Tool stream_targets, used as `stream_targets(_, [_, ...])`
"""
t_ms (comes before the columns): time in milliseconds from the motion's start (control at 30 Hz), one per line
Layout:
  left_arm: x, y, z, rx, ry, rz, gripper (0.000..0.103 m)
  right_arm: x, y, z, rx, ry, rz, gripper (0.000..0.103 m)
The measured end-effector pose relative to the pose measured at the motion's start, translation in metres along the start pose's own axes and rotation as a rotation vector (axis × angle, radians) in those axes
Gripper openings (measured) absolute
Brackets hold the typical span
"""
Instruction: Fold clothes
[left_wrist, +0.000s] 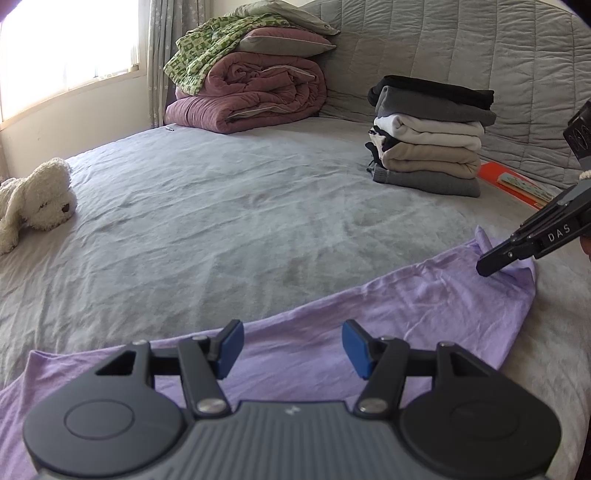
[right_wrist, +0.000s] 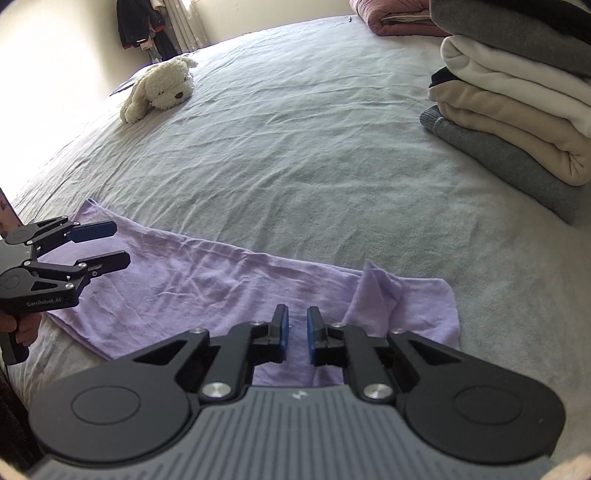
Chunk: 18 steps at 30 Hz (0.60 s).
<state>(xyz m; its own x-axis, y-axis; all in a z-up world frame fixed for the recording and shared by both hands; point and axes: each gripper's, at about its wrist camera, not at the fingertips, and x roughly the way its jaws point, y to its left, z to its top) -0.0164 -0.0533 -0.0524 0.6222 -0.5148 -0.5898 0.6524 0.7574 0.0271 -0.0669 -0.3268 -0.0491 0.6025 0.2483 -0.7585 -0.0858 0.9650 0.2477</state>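
Lilac garment lies flat on the bed. Left gripper: fingers apart, garment beneath, nothing clamped. Right gripper: fingers nearly together with a narrow gap, empty, raised fold just right of them. Folded stack well beyond.

Home bedroom: wide bed with grey sheet, rolled maroon comforter and pillows at 12 o'clock, white plush dog at 9, stack of folded clothes at 2, curtained window at 10.
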Motion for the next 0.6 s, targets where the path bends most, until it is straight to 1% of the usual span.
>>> stream_targets(33, [-0.001, 0.000, 0.000, 0.001, -0.002, -0.001, 0.060, -0.004, 0.000, 0.001, -0.001, -0.011, -0.004, 0.019])
stream_targets(100, [-0.002, 0.001, 0.000, 0.000, -0.004, -0.001, 0.060, -0.013, -0.005, 0.000, 0.013, -0.041, -0.029, 0.020])
stream_targets(233, [-0.004, 0.004, 0.000, -0.004, -0.004, 0.004, 0.060, -0.031, -0.031, -0.004, 0.104, -0.088, -0.087, 0.021])
stream_targets(433, [-0.010, 0.007, 0.001, -0.016, -0.015, 0.005, 0.060, -0.043, -0.056, -0.018, 0.175, -0.086, -0.154, 0.022])
stream_targets(533, [-0.011, 0.009, 0.002, -0.025, -0.020, 0.006, 0.060, -0.051, -0.061, -0.020, 0.181, -0.099, -0.183, 0.022])
stream_targets(600, [-0.013, 0.010, 0.002, -0.028, -0.024, 0.005, 0.060, -0.047, -0.058, -0.021, 0.166, -0.074, -0.187, 0.022])
